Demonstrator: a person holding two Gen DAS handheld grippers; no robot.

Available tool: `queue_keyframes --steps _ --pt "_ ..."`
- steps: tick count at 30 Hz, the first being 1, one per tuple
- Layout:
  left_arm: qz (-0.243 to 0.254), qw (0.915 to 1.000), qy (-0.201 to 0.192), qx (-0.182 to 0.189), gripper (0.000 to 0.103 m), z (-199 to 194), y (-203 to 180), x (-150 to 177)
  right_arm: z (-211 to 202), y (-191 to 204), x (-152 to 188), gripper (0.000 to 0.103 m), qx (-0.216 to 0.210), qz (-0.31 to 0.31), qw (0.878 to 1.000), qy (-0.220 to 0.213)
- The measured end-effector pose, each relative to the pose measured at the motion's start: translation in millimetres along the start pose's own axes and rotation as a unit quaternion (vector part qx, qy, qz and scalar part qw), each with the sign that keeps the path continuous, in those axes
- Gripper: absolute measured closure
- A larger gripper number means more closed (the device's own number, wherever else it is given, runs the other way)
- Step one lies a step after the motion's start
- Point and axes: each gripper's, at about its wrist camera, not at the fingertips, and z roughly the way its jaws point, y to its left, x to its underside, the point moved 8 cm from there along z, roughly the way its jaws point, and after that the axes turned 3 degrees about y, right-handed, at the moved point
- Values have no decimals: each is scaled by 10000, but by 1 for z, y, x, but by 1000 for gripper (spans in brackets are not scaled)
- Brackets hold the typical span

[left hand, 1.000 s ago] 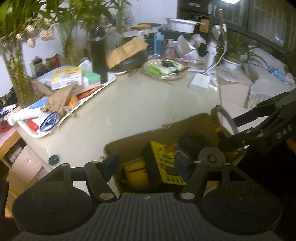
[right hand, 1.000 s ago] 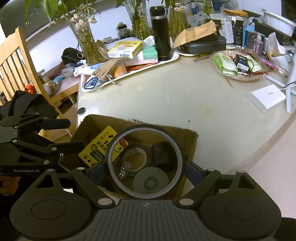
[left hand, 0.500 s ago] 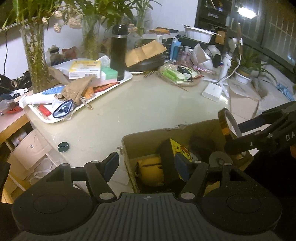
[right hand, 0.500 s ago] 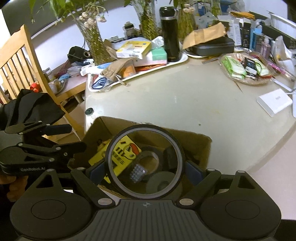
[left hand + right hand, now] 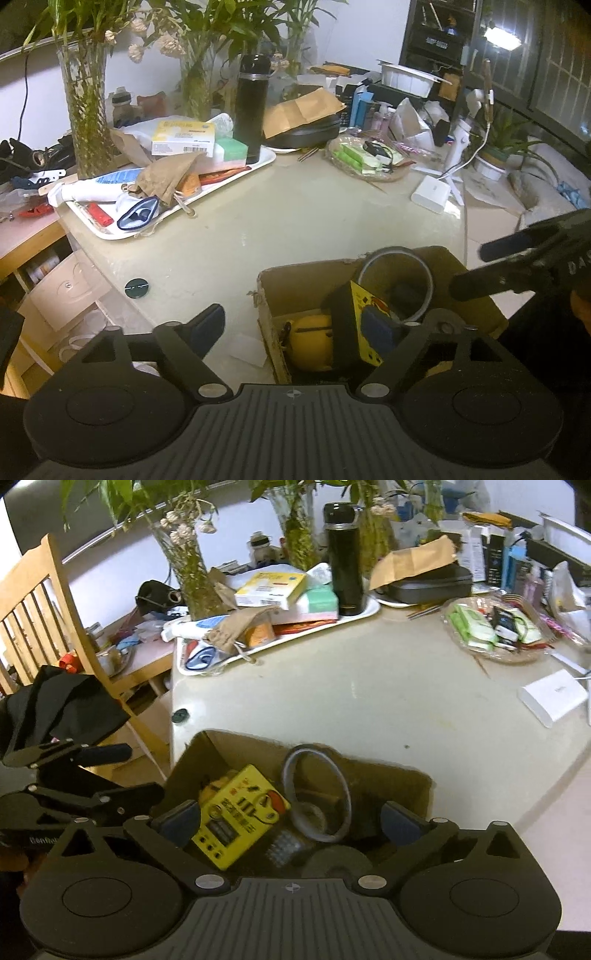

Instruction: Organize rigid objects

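Both grippers hover over a cardboard box (image 5: 391,775) at the table's near edge. The right gripper (image 5: 291,818) has just opened wide, empty; a tape ring (image 5: 314,794) leans inside beside a yellow box (image 5: 240,816). The left gripper (image 5: 299,325), also just opened, holds nothing. A cluttered tray (image 5: 229,181) sits at the far-left edge.

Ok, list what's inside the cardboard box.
Inside the cardboard box: a yellow box with printed graphics, a large tape ring standing on edge, a grey disc and a yellow rounded object. The box floor beneath them is hidden.
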Motion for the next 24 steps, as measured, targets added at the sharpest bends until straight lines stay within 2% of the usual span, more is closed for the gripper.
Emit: queue_keyframes --steps 5,10,16,24 --pt "-44 10000 38 -73 5 -1 -3 2 -11 -12 14 0 288 -9 9995 -95" --pt "-9 9997 128 -207 0 -5 -11 8 -19 -25 29 0 516 198 9982 -228" --pt "83 9988 171 -455 0 -10 -21 13 -19 -31 47 0 850 264 9957 -267" --pt "143 9972 522 -512 0 -9 -31 26 -17 -28 64 0 1060 153 9940 -205"
